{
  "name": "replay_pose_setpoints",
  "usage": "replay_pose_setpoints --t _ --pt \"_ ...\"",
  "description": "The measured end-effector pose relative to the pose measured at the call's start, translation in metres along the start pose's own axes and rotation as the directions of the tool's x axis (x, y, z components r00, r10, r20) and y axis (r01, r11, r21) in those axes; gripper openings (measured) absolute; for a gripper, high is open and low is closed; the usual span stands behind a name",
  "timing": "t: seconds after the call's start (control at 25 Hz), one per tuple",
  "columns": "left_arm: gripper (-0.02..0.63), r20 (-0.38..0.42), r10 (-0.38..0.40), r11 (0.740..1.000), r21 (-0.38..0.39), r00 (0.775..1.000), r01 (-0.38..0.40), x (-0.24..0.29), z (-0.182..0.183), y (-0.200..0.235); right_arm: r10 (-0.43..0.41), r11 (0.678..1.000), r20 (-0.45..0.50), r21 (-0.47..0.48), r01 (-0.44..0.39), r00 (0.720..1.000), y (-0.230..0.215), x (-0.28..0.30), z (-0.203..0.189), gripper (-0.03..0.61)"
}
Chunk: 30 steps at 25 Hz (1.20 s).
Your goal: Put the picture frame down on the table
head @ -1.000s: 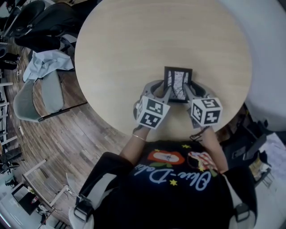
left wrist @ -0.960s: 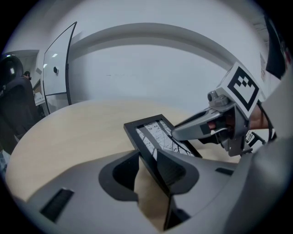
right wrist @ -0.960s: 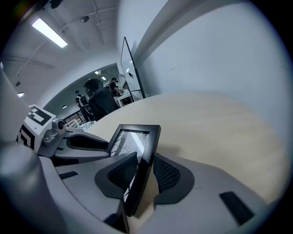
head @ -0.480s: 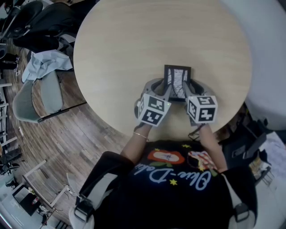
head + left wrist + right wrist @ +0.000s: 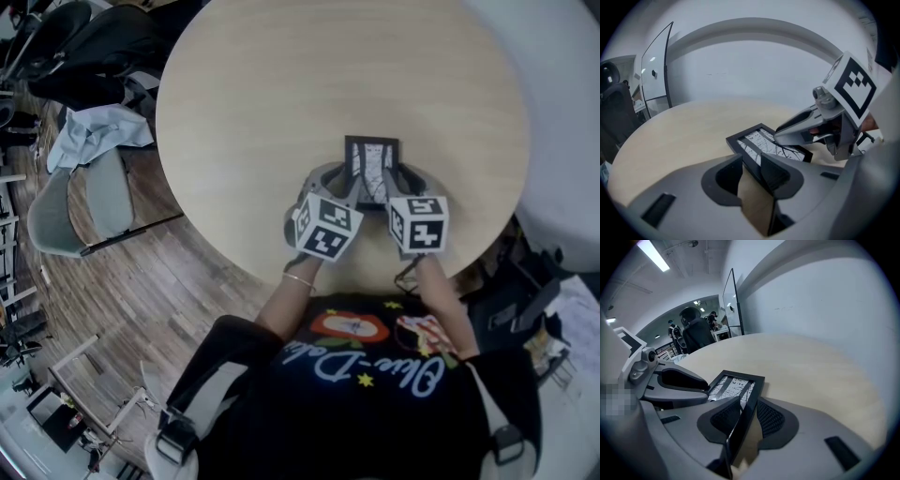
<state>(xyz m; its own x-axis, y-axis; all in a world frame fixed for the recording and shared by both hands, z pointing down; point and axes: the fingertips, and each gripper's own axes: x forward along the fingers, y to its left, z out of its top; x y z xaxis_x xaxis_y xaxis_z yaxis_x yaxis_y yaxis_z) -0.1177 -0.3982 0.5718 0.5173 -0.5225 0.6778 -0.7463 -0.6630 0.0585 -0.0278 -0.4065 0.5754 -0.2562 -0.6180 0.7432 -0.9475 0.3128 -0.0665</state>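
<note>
Both claws were on the picture frame [image 5: 372, 171] — one on each long side. The left gripper [image 5: 751, 165] had its jaws drawn in to a narrow gap, with the frame's left edge wedged between the pads. The right gripper [image 5: 747, 414] pinched the right edge the same way, the black moulding running straight down between its ribbed pads.

The frame was over the round table [image 5: 281, 84], close to its near edge and a little right of the middle. It faced up, showing a pale print with dark branching lines. It was tipped, the near end up in the jaws and the far end low by the tabletop — whether that far edge touched the wood, no view could settle.

In the head view the frame's near end was lost behind the two grippers. The left marker cube [image 5: 323, 228] and the right marker cube [image 5: 418, 224] covered the hands, and only a wrist [image 5: 298, 278] with a thin band showed below. In the left gripper view the frame's lower part vanished down the throat of the claw.

Off the table's left edge stood a grey chair [image 5: 66, 211] with a pale cloth [image 5: 98, 131] beside it. In the right gripper view a dark shape [image 5: 696, 331] near a glass panel [image 5: 733, 301] was too small to make out.
</note>
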Motion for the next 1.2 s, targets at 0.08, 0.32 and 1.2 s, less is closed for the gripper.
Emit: replay_pose_setpoints --t 0.08,0.32,1.2 --pt "0.121 -0.005 0.002 1.0 0.017 1.0 -0.002 0.001 -0.001 -0.001 0.002 1.0 -0.003 -0.01 -0.002 1.0 0.0 0.001 -0.001 0.089" --pt "0.121 0.003 0.005 0.999 0.037 1.0 -0.005 0.001 0.0 -0.003 0.013 1.0 0.006 -0.01 -0.013 1.0 -0.002 0.001 -0.002 0.091" --pt "0.002 0.457 0.048 0.996 0.039 0.888 -0.074 -0.119 0.108 -0.008 -0.012 0.997 0.508 -0.057 0.047 0.861 0.004 -0.123 0.098 -0.003"
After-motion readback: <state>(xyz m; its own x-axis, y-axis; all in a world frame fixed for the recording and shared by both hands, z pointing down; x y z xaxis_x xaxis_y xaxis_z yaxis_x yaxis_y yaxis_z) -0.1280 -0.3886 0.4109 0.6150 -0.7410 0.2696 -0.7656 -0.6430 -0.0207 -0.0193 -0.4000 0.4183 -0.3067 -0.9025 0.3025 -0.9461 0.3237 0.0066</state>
